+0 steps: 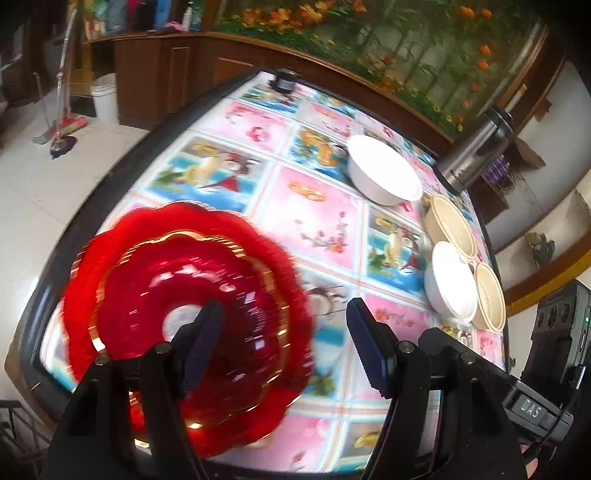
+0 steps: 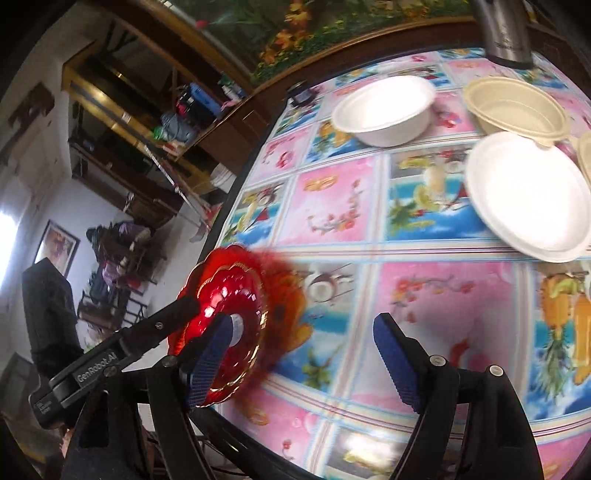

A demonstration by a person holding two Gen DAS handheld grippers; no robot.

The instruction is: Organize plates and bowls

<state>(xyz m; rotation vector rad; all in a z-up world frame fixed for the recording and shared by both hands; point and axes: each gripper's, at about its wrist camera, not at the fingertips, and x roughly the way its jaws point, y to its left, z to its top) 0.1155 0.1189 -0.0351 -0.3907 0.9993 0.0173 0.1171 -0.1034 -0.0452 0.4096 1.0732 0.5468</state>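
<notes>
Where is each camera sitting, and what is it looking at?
Left wrist: sits on the left claw, looking across the table at the red plates and bowls; its open blue fingers show.
Right wrist: sits on the right claw, facing the same table; its open fingers show, and the left claw beside the red plates.
Both views share the red plates, the white bowl and the steel flask.
</notes>
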